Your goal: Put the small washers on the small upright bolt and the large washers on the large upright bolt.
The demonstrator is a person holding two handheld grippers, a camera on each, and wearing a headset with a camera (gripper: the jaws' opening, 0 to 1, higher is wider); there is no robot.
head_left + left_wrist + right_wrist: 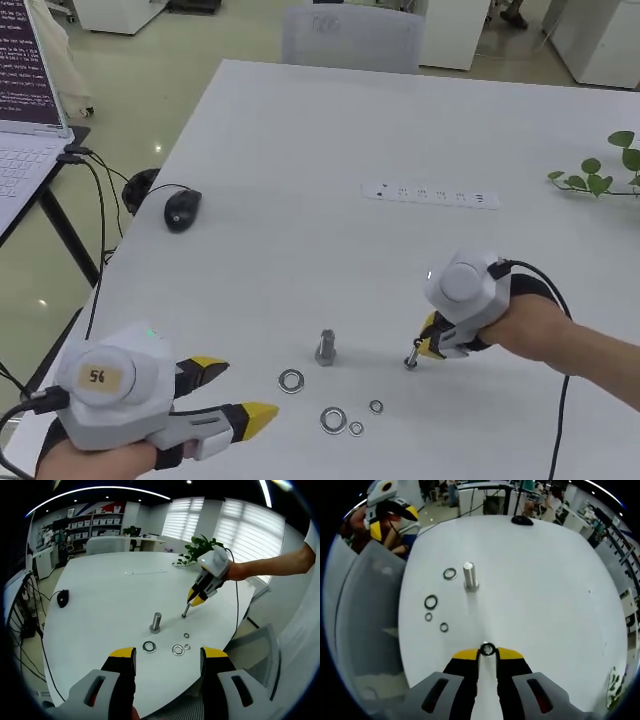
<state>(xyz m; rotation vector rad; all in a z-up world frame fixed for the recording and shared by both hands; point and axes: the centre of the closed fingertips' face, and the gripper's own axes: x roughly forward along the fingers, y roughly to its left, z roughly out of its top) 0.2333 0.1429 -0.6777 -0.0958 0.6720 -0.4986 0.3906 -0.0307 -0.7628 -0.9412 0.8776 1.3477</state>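
The large bolt (326,347) stands upright on the white table (300,150). Two large washers (291,380) (333,419) and two small washers (376,406) (356,428) lie flat in front of it. To its right stands the thin small bolt (411,358), leaning a little. My right gripper (428,347) is at that bolt's top. In the right gripper view, the right gripper (487,655) is shut on a small washer (487,648). My left gripper (232,392) hovers open at the table's near edge, left of the washers, with nothing between its jaws (169,654).
A black mouse (182,208) lies at the left edge and a white power strip (430,194) further back. A laptop (20,110) sits on a stand to the left. A plant (605,170) reaches in at the right, and a chair (350,40) stands at the far side.
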